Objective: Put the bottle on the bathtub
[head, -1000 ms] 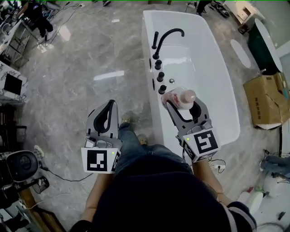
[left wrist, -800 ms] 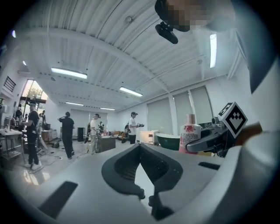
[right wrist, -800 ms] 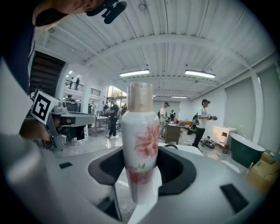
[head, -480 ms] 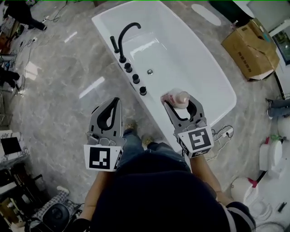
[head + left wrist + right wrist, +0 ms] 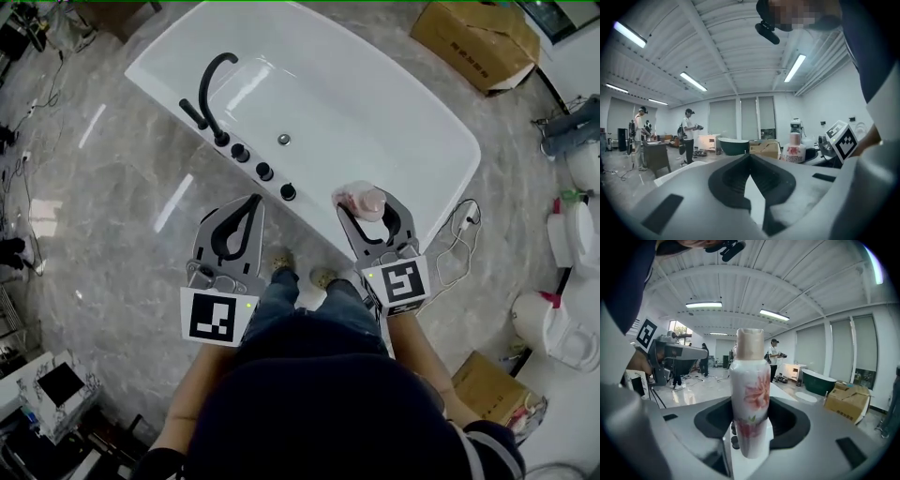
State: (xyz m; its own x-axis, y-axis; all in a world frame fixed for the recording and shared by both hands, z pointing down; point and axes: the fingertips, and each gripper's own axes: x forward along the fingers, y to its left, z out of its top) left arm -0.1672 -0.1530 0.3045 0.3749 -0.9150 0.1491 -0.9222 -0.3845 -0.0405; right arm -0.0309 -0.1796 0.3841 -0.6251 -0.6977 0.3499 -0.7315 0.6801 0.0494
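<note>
A white bottle (image 5: 361,200) with a pink flower print and a beige cap stands upright between the jaws of my right gripper (image 5: 367,203), which is shut on it. In the right gripper view the bottle (image 5: 750,399) fills the middle of the gripper (image 5: 750,430). It hangs just in front of the near rim of the white bathtub (image 5: 441,122). The left gripper (image 5: 251,202) is shut and empty, held over the floor left of the right one. From the left gripper (image 5: 750,157) view the bottle (image 5: 794,149) shows at the right.
A black faucet (image 5: 211,89) and black knobs (image 5: 264,172) line the tub's near-left rim. Cardboard boxes (image 5: 473,37) (image 5: 483,389), white toilets (image 5: 572,234) and a white cable (image 5: 459,239) lie to the right. People (image 5: 687,133) stand far off by a green tub (image 5: 733,145).
The head view has swung, so the tub now lies across the top of it. Both grippers keep their places in the view, and the bottle stays held upright.
</note>
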